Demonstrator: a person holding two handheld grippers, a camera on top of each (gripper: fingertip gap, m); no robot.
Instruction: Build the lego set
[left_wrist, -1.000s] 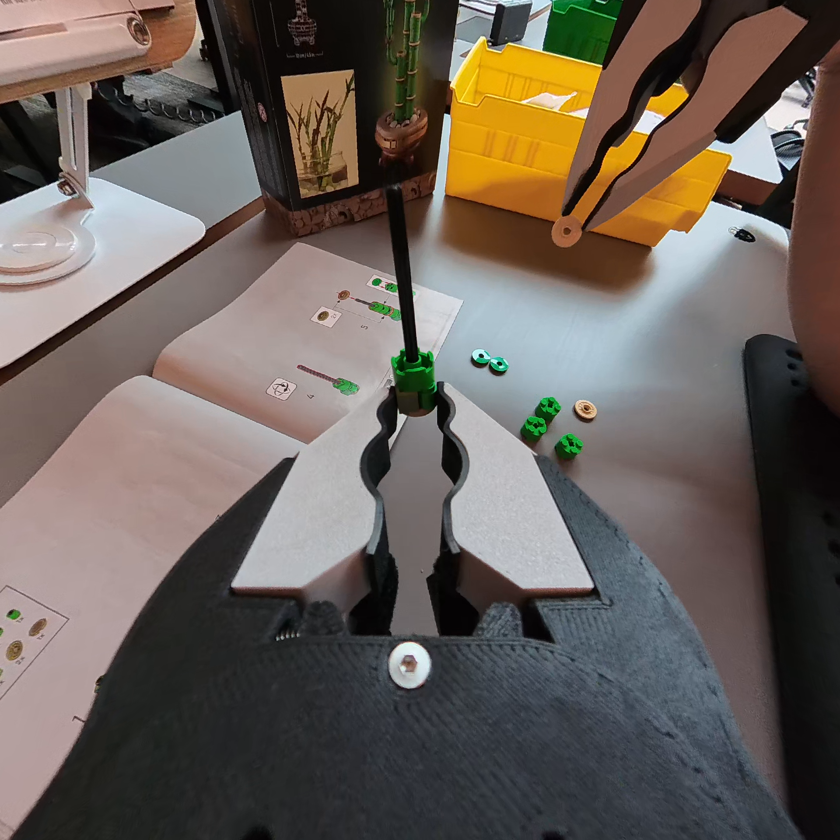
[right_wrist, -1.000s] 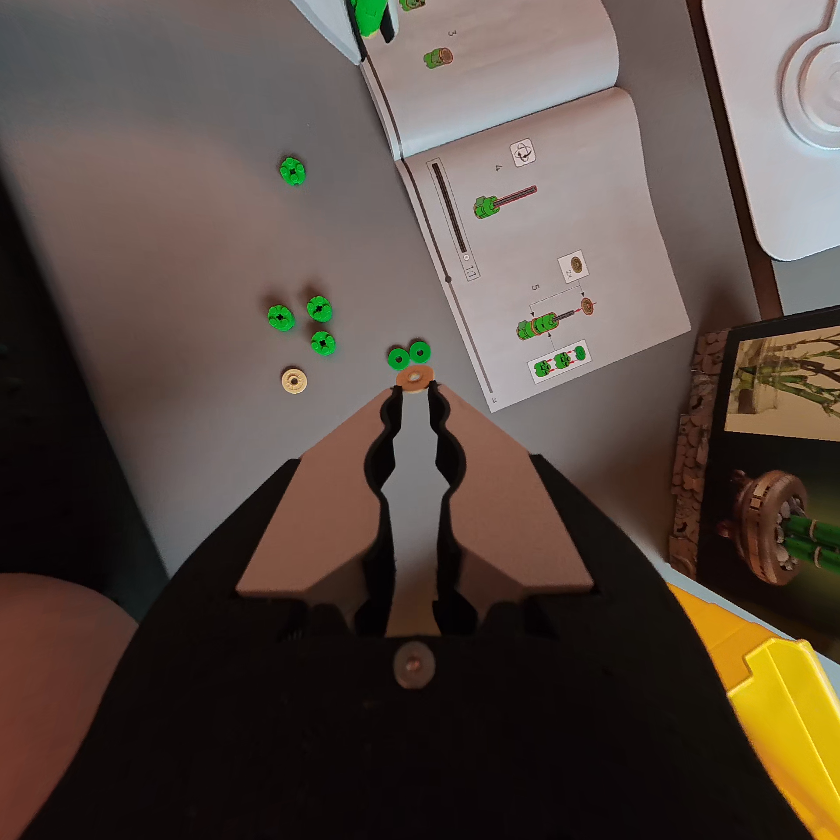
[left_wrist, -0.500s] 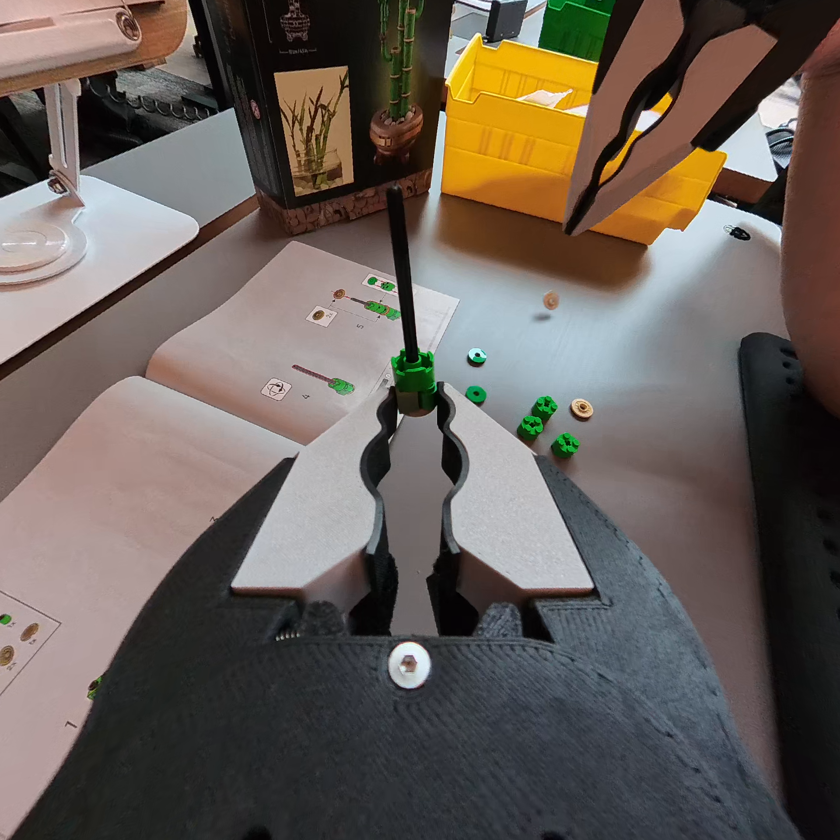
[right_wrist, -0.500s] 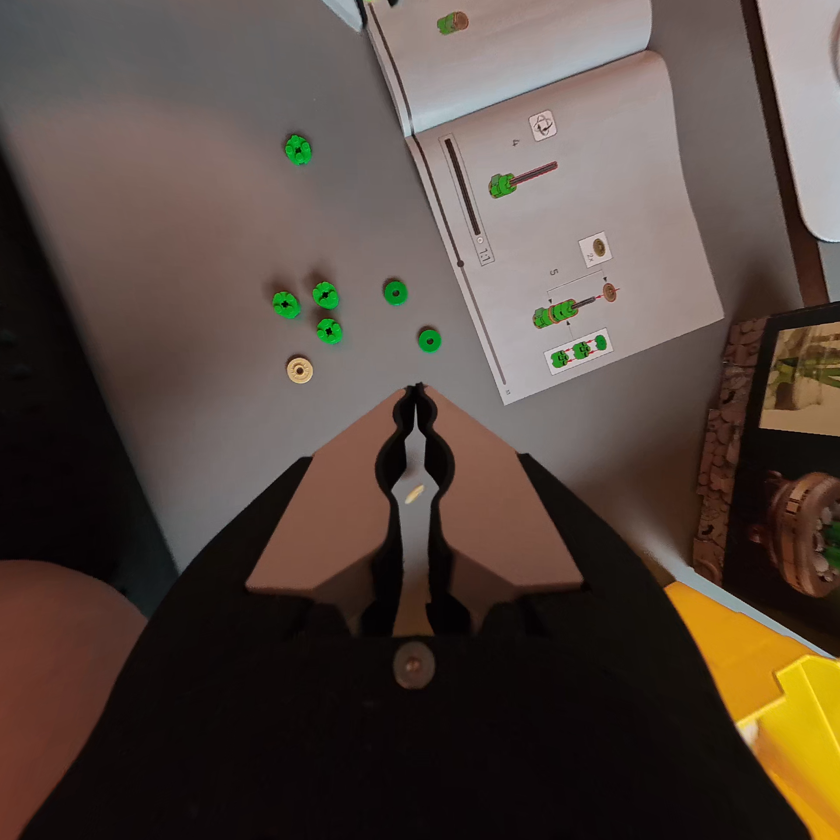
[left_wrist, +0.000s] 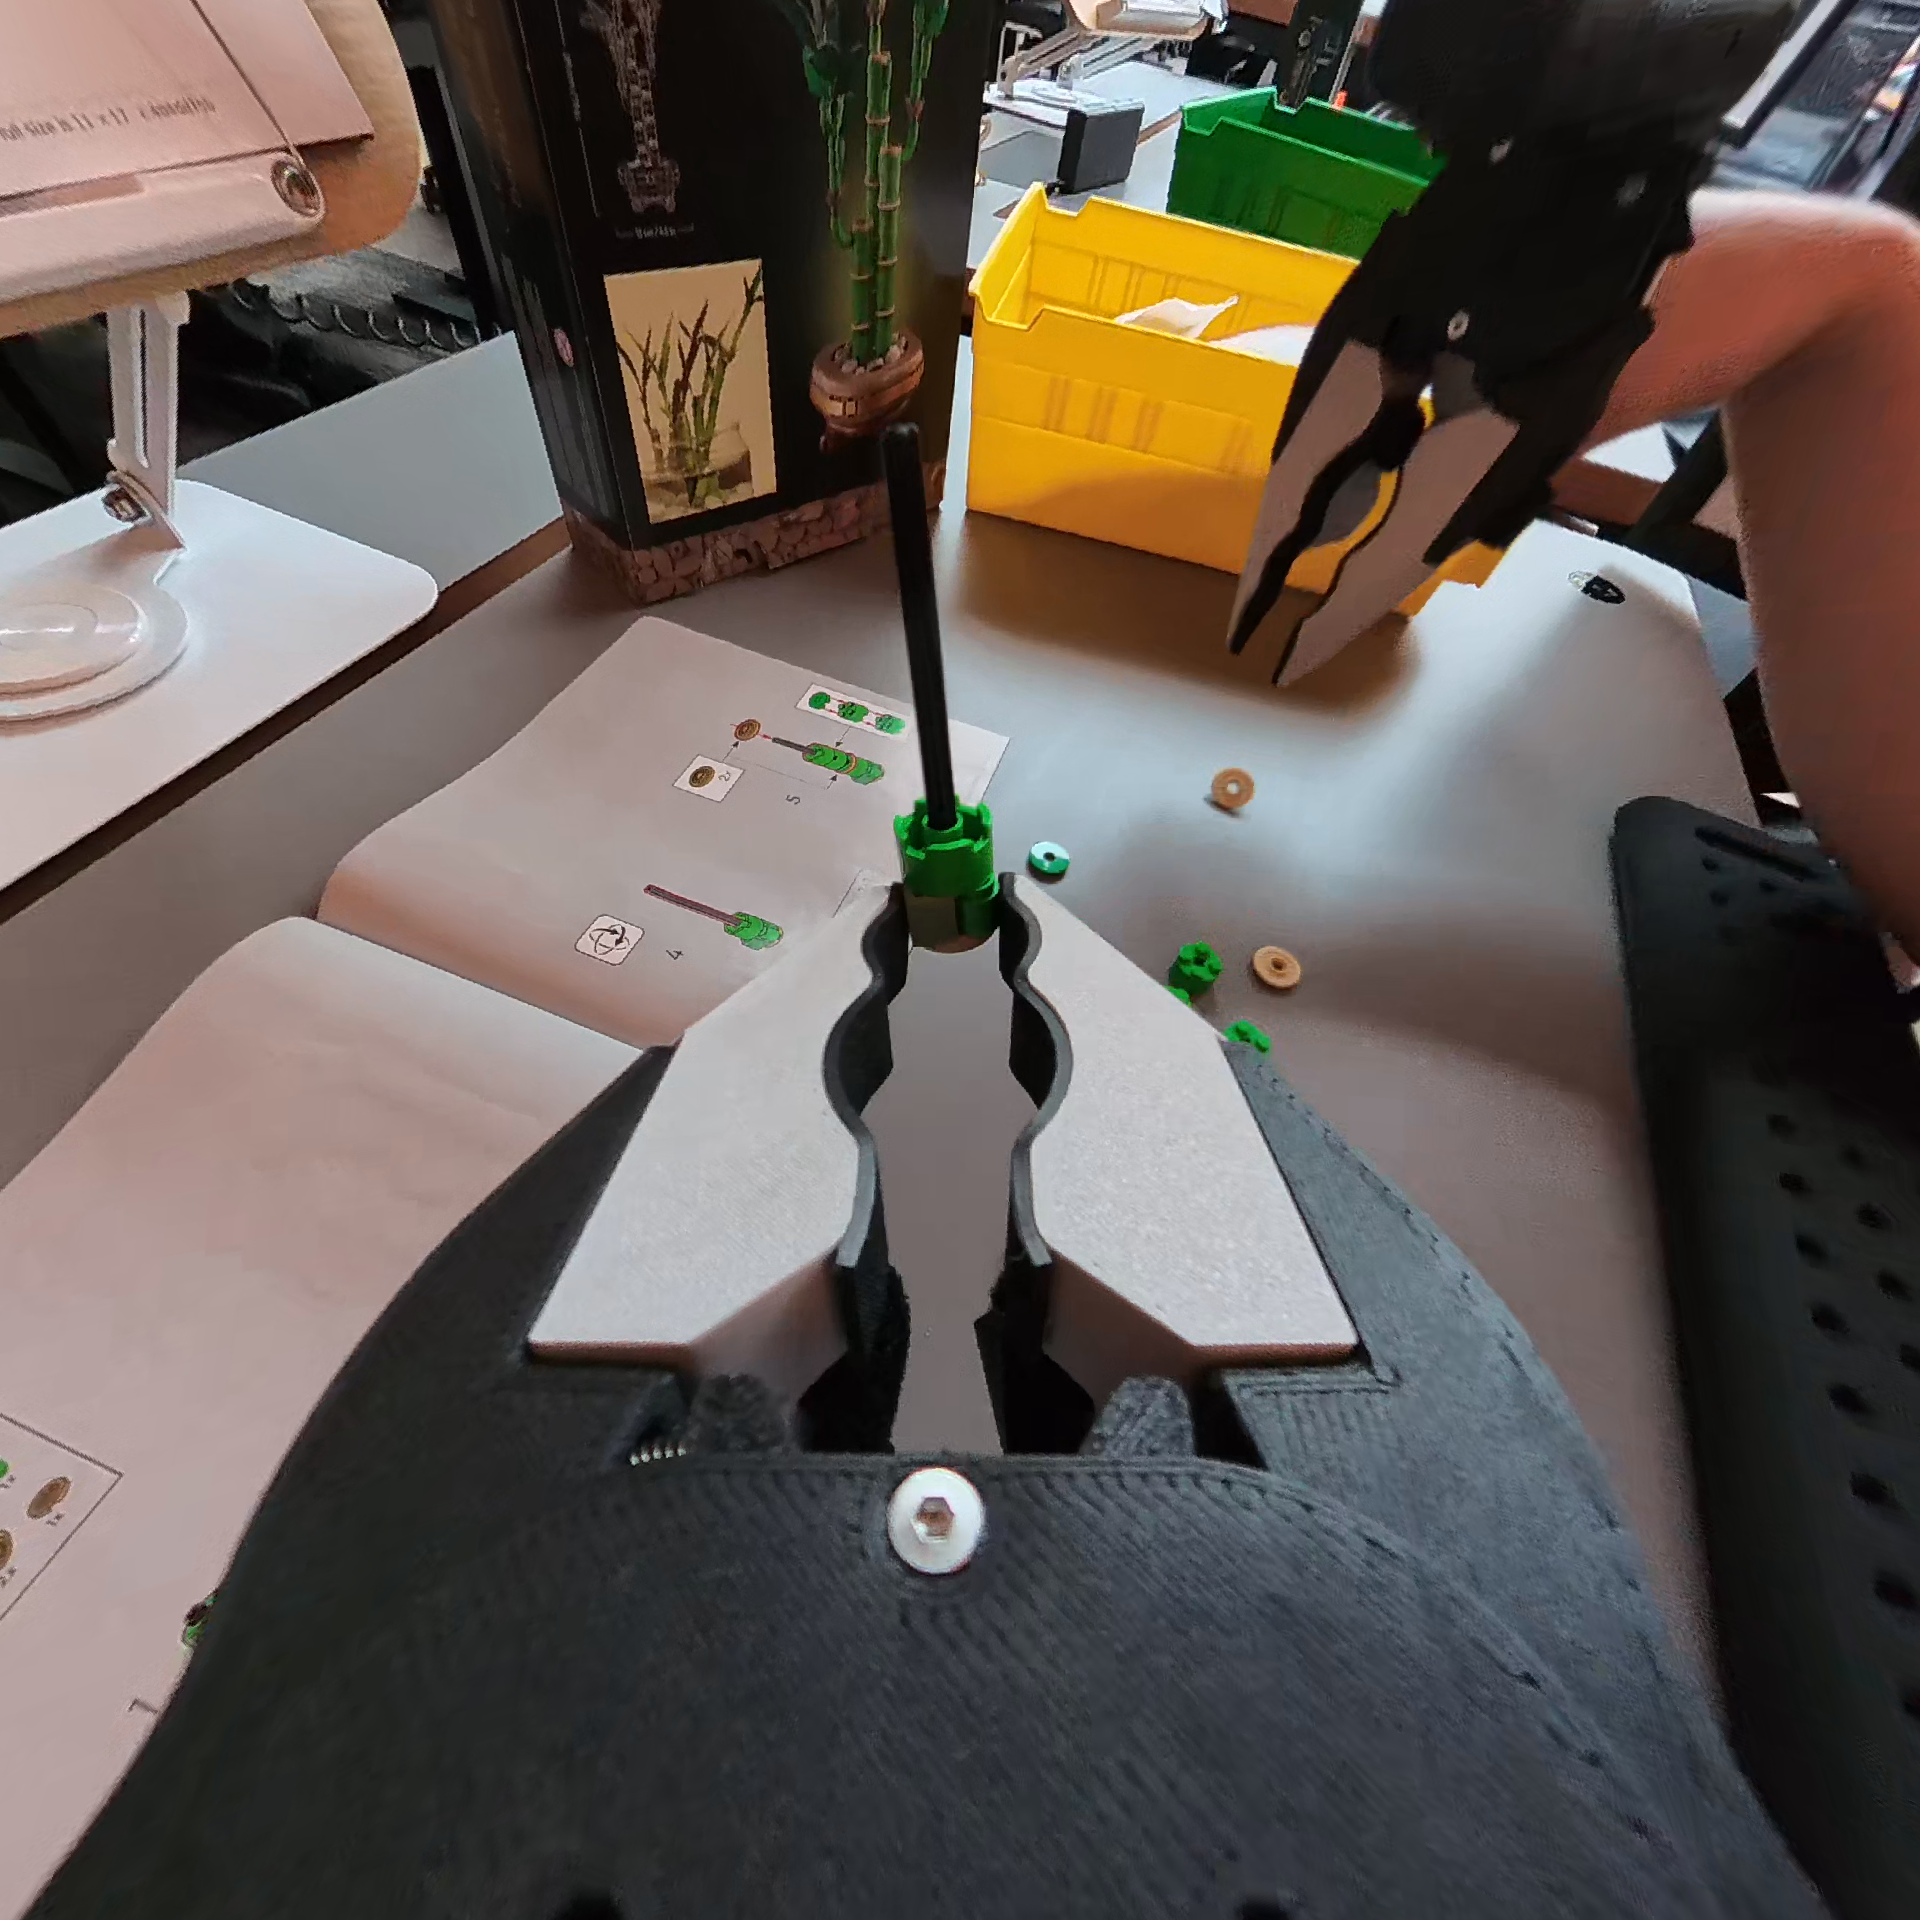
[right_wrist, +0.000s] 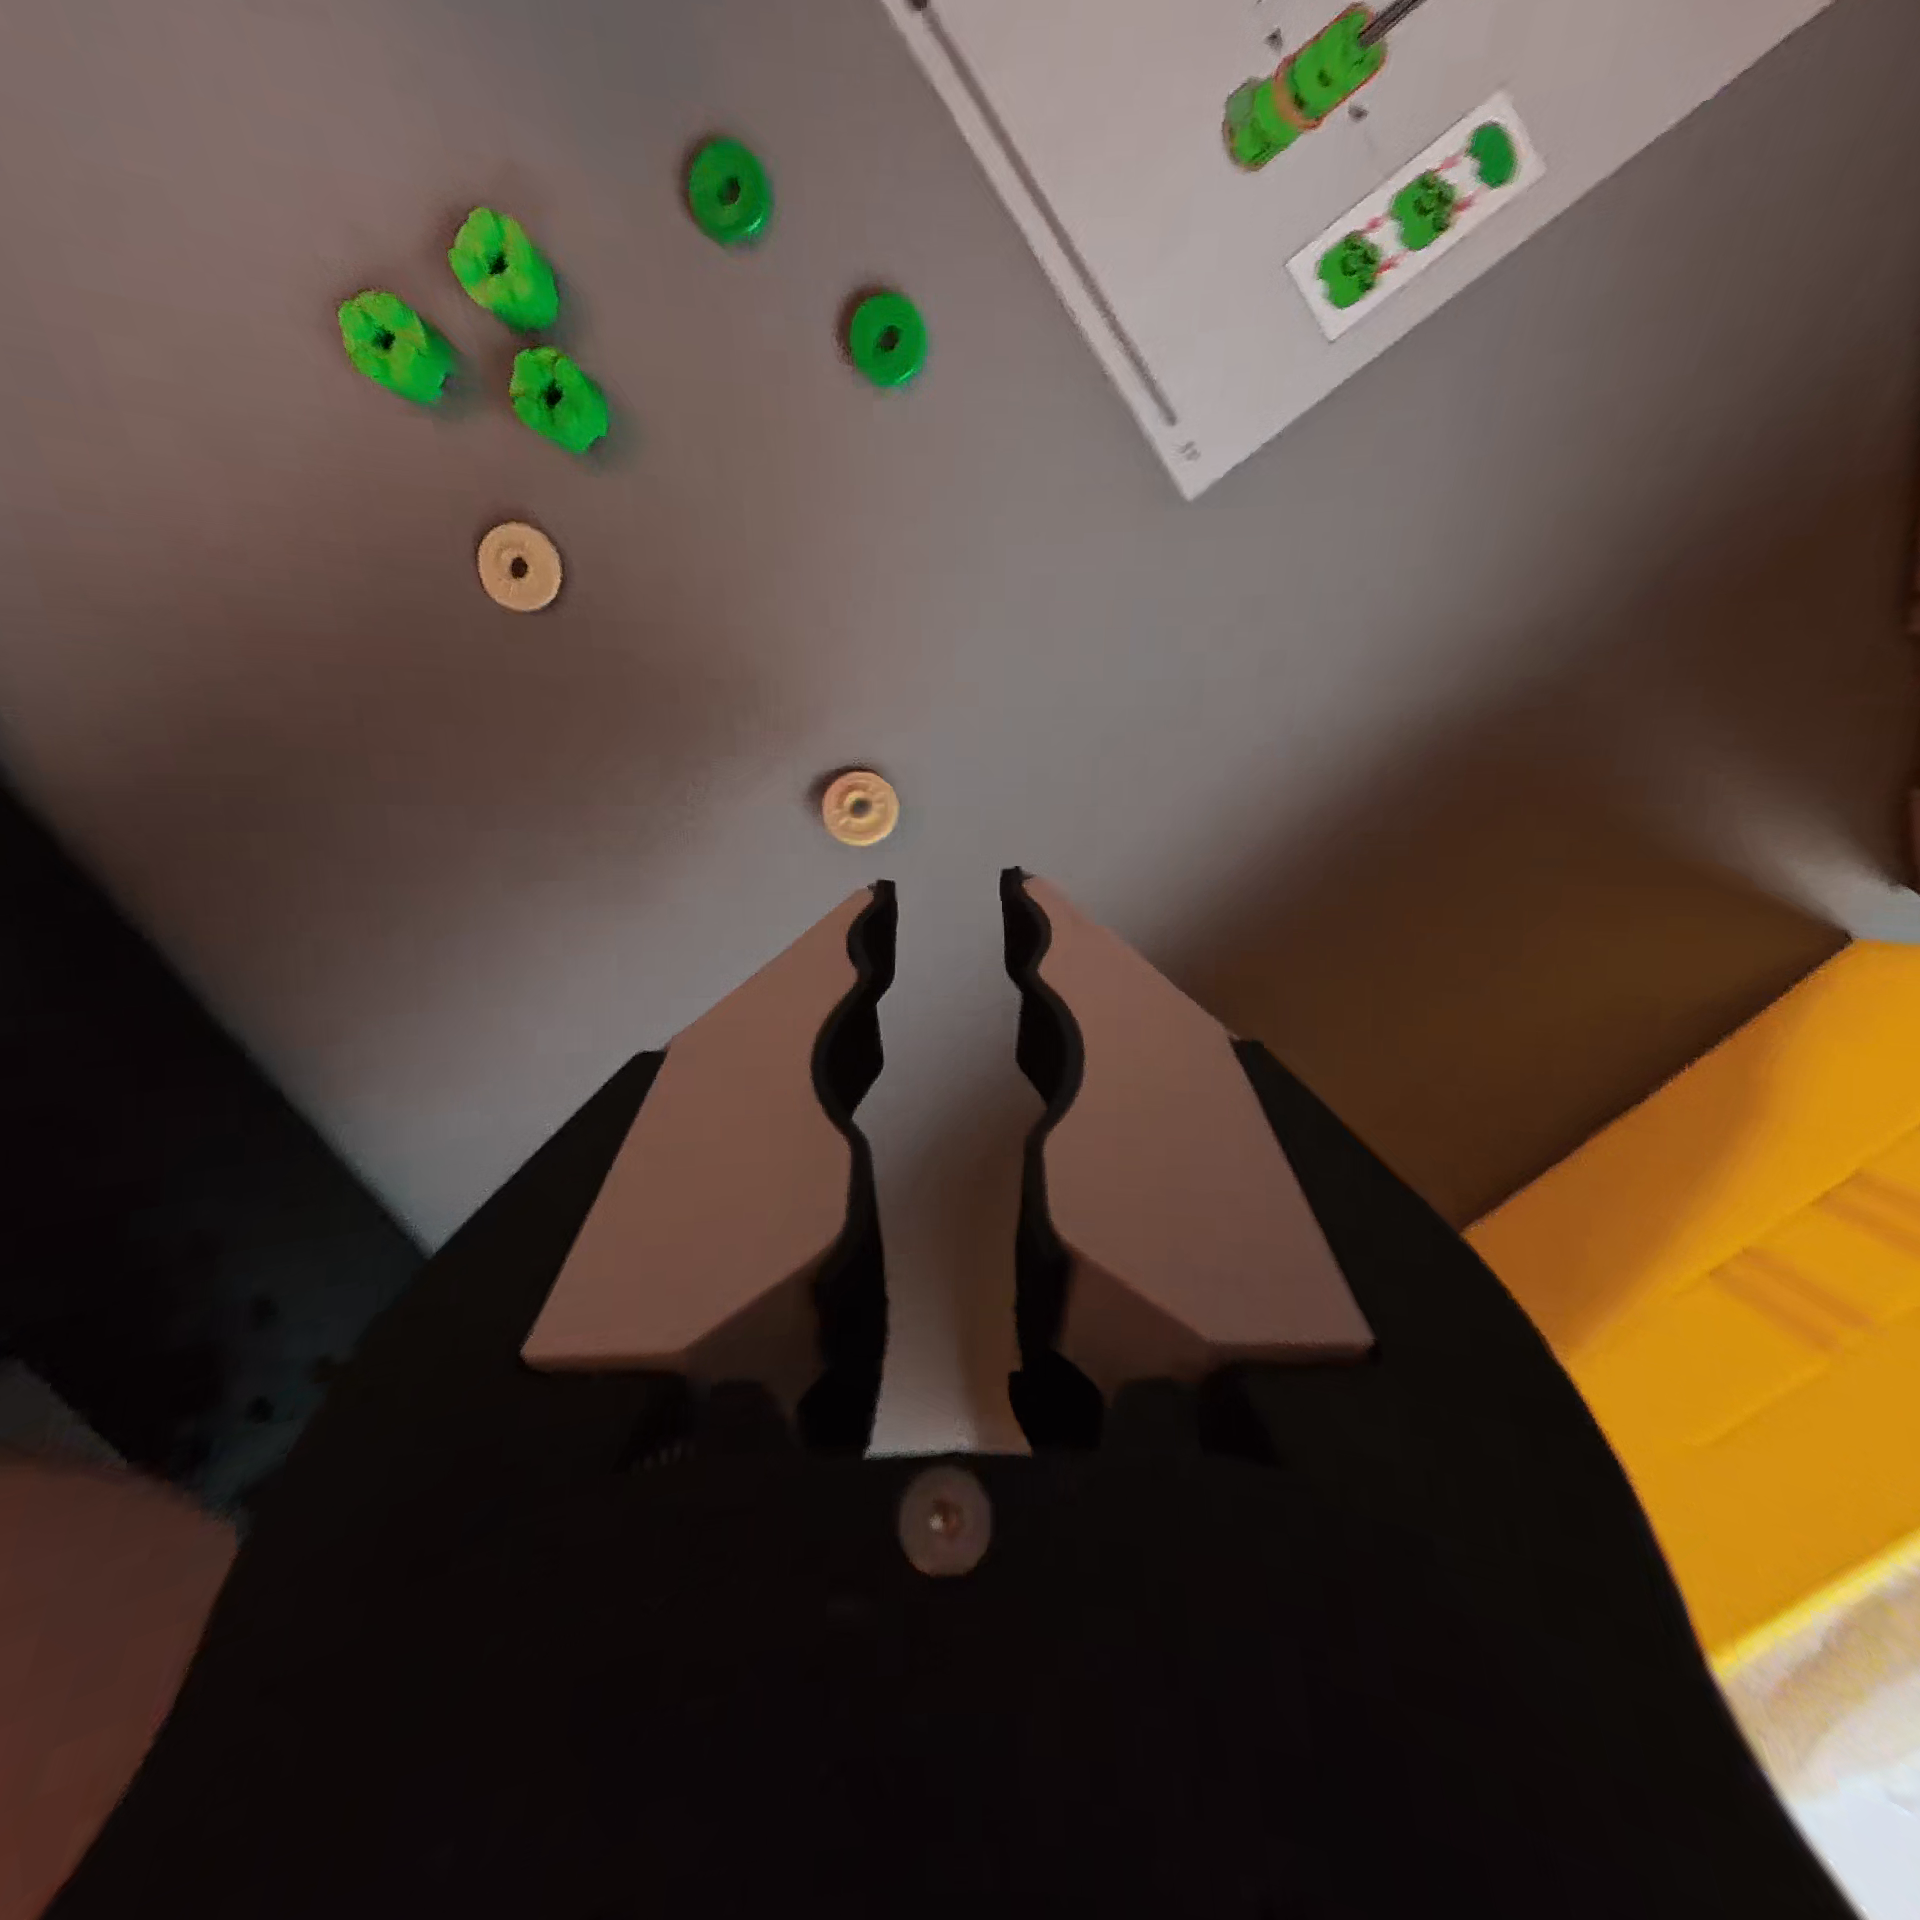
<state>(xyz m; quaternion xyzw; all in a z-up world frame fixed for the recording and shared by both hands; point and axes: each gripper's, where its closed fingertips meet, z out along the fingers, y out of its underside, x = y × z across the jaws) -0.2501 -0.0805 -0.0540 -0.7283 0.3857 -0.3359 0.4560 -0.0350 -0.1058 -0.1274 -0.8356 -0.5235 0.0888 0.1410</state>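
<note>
My left gripper (left_wrist: 945, 914) is shut on a green round brick (left_wrist: 940, 852) with a black axle (left_wrist: 920, 623) standing up out of it, held above the open instruction booklet (left_wrist: 623, 790). My right gripper (right_wrist: 940, 883) is open and empty, low over the grey table. A tan round plate (right_wrist: 860, 808) lies just past its left fingertip; this plate also shows in the left wrist view (left_wrist: 1231, 788), below the right gripper (left_wrist: 1262, 655). A second tan plate (right_wrist: 518, 566), three green round bricks (right_wrist: 499, 268) and two green flat rounds (right_wrist: 888, 340) lie farther on.
The yellow bin (left_wrist: 1122, 416) and the black set box (left_wrist: 707, 312) stand at the back, with a green bin (left_wrist: 1288, 166) behind. A white lamp base (left_wrist: 94, 623) is at the left. A black perforated pad (left_wrist: 1787, 1143) lies at the right. The booklet corner (right_wrist: 1195, 208) is near the green rounds. Tip to tip, the grippers are about 25 centimetres apart.
My right gripper lost the tan plate, which fell to the table. It shut, then came down over the plate and opened. The two green flat rounds were knocked apart. My left gripper barely moved.
</note>
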